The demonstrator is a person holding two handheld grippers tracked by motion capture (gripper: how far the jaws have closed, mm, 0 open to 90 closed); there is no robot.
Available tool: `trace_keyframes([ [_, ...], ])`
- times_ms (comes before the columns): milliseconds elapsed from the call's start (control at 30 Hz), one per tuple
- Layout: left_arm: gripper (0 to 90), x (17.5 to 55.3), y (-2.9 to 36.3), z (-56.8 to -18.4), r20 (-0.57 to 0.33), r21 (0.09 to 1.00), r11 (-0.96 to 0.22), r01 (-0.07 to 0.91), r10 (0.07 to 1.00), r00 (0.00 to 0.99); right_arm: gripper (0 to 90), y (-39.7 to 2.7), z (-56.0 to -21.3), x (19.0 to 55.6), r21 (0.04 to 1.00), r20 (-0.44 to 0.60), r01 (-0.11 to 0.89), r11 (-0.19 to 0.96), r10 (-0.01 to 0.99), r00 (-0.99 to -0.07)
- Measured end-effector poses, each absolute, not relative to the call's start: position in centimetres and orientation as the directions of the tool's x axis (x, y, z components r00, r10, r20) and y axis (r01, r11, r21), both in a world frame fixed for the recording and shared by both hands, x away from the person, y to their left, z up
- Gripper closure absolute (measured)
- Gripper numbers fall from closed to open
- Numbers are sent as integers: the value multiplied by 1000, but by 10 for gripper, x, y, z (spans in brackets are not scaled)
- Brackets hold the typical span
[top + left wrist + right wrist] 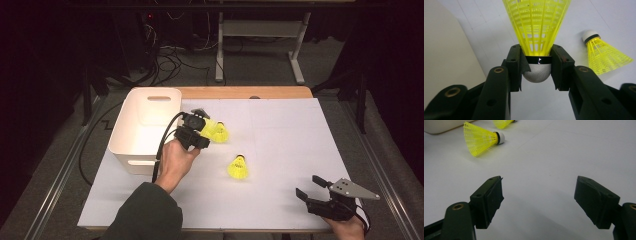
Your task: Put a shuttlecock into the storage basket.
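Shuttlecock [537,30], skirt cut off above, is clamped at its cork by the left gripper [537,67]; right gripper [539,197] is held apart, empty.

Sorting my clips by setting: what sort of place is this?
Likely a lab or workshop data-collection bench: a paper-covered table, tangled cables on the floor, bare desk frames behind.

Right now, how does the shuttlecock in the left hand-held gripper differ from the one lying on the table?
The held shuttlecock is clamped at its cork by the left hand-held gripper, near the white bin. The free shuttlecock rests on the white table, untouched. Both have yellow skirts, white corks and a black band.
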State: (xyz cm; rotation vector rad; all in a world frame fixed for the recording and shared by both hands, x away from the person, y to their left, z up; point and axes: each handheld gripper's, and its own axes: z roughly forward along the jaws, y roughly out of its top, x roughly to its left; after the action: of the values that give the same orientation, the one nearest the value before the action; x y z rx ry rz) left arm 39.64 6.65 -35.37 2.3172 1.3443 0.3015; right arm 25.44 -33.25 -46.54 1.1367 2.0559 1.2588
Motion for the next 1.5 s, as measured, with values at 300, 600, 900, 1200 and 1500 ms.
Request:
trace_keyframes([
  [300,648,409,75,-351,-52,464,-405,788,876,480,232,-332,-466,255,883,27,406,236,838,-545],
  [600,648,412,72,-343,-47,475,-411,778,871,489,232,-332,-466,255,883,28,407,235,838,-544],
  [900,648,424,78,-341,-63,463,-393,794,880,471,232,-333,-466,255,884,28,404,234,837,-546],
  [1200,647,429,82,-328,-56,476,-391,788,880,471,232,-333,-466,255,884,30,405,233,837,-546],
  [1500,648,438,92,-318,-98,473,-365,802,883,460,232,-333,-466,255,885,29,403,233,836,-547],
])
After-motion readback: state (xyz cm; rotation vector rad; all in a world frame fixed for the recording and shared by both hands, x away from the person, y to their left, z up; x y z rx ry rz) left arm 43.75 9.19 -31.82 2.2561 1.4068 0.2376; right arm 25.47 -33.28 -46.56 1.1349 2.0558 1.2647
